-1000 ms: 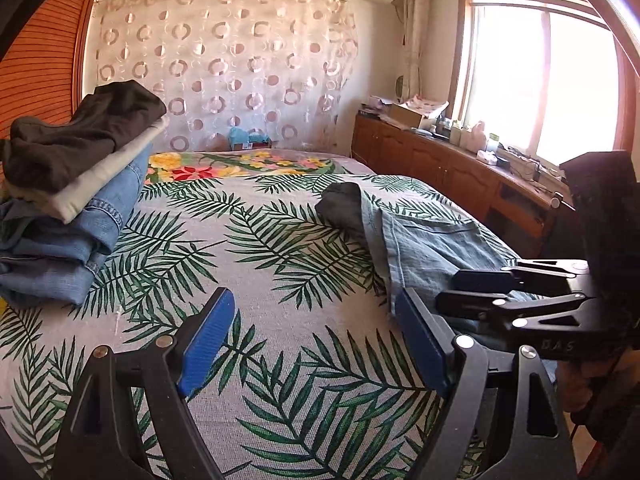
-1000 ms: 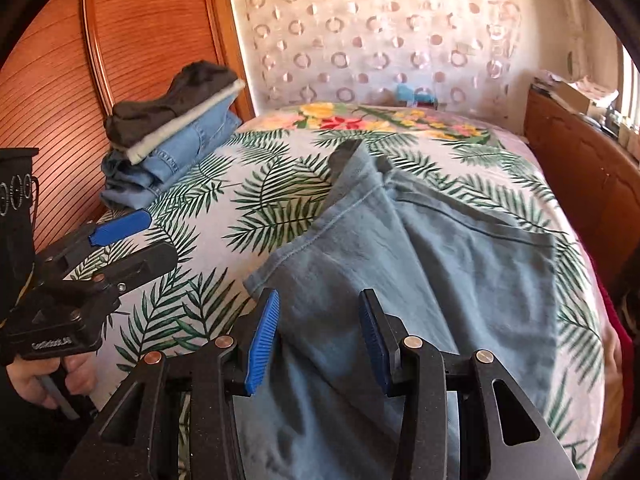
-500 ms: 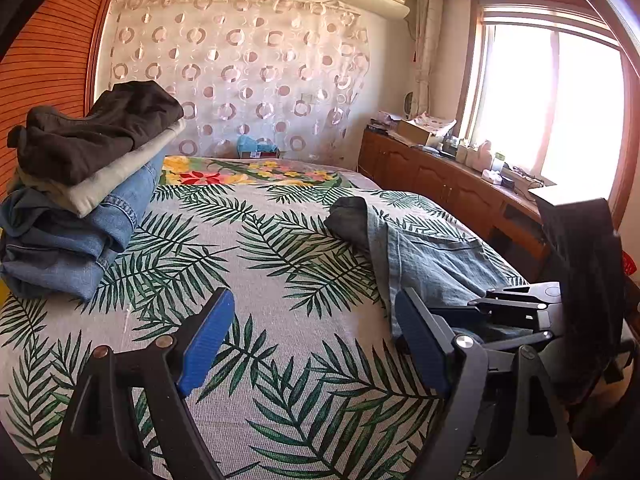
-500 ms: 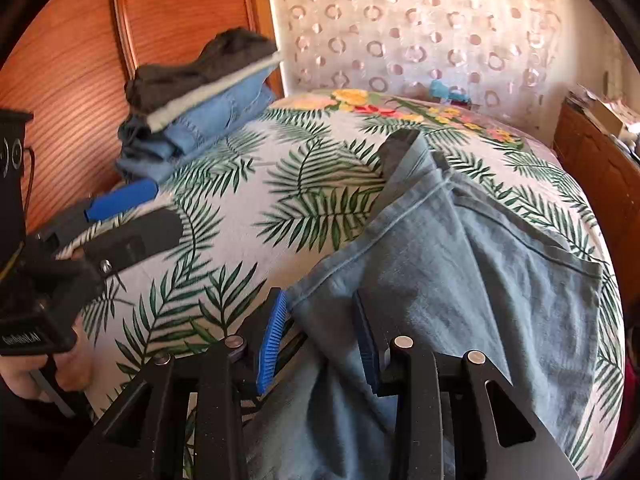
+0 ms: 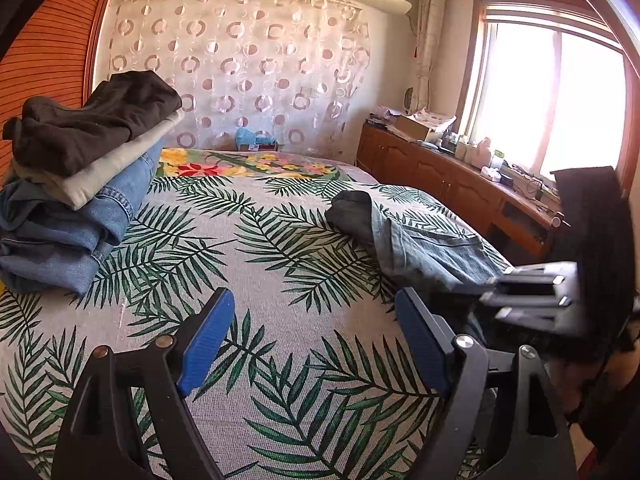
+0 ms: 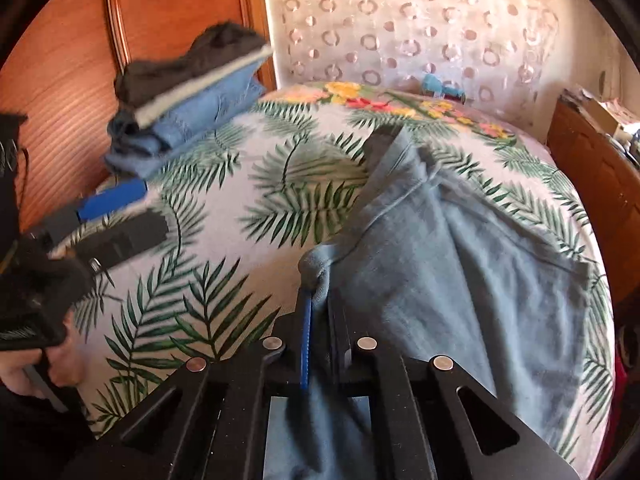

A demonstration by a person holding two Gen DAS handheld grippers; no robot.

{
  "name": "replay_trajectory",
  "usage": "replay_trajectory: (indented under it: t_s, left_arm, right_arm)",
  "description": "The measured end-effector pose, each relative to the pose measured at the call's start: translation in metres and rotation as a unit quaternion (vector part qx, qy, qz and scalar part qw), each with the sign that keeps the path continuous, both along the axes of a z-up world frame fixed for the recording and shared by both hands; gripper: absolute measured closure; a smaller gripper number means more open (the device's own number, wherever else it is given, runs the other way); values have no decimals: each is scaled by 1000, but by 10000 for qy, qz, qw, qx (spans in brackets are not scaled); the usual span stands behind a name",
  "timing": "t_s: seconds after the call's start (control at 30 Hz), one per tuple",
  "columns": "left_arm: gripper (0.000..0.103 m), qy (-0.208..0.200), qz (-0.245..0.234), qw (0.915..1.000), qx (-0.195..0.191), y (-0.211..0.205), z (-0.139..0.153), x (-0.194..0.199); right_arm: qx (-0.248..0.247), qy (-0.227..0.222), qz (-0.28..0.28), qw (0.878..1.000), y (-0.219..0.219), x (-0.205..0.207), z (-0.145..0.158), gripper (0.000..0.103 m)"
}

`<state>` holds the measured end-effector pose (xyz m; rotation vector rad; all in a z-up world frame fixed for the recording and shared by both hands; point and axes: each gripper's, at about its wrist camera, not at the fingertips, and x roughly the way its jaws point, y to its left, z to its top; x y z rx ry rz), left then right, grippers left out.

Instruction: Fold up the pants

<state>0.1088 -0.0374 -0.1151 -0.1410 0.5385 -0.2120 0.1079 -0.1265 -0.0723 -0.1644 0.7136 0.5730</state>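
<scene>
A bedroom, seen from two cameras mounted on hand-held tongs. Spread across the right half of a bed with a palm-leaf cover: grey-blue pants, soft and limp, rumpled toward the far end where a darker lining shows. Right tongs clenched on the near left edge of the pants, having just been closing, a small puff of cloth bunched up between the blue pads. Left tongs released and wide, hovering over bare bedcover, nothing between the pads, well apart from the pants. A hand gripping the left tool at the left edge of the right camera's view. On the far left of the bed, against a wooden headboard, a stack of folded clothes: jeans at the bottom, a pale garment, a dark one on top.

Likely handling: light, floppy fabric, no stiffness, prone to sag and slide out of shape when lifted by one point; not fragile. Best taken at an edge or hem at two spaced points, so a second grip further along the same edge probably needed for a straight fold.
</scene>
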Motion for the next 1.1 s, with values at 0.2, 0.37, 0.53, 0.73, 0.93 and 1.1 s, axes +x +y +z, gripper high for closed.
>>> replay_trajectory:
  t_s: [0.2, 0.37, 0.53, 0.73, 0.93, 1.1]
  left_arm:
    - [20, 114, 21, 9999, 30, 0, -2, 4]
    - [20, 148, 18, 9999, 55, -1, -2, 5]
    - [20, 171, 25, 9998, 91, -2, -3, 7]
    - [20, 233, 60, 9996, 132, -3, -4, 9]
    - [20, 244, 47, 9996, 152, -3, -5, 8]
    - [20, 270, 52, 9994, 188, -3, -4, 8]
  right_arm:
    - [79, -373, -397, 9985, -28, -3, 24, 97]
    - [92, -470, -679, 9965, -55, 6, 35, 97]
    - [-9, -560, -938, 9940, -70, 18, 44, 97]
    - [-369, -474, -1206, 9909, -72, 43, 34, 97]
    - [-568, -292, -1351, 9888, -73, 70, 22, 97]
    - [-413, -166, -1510, 9875, -76, 82, 15, 97]
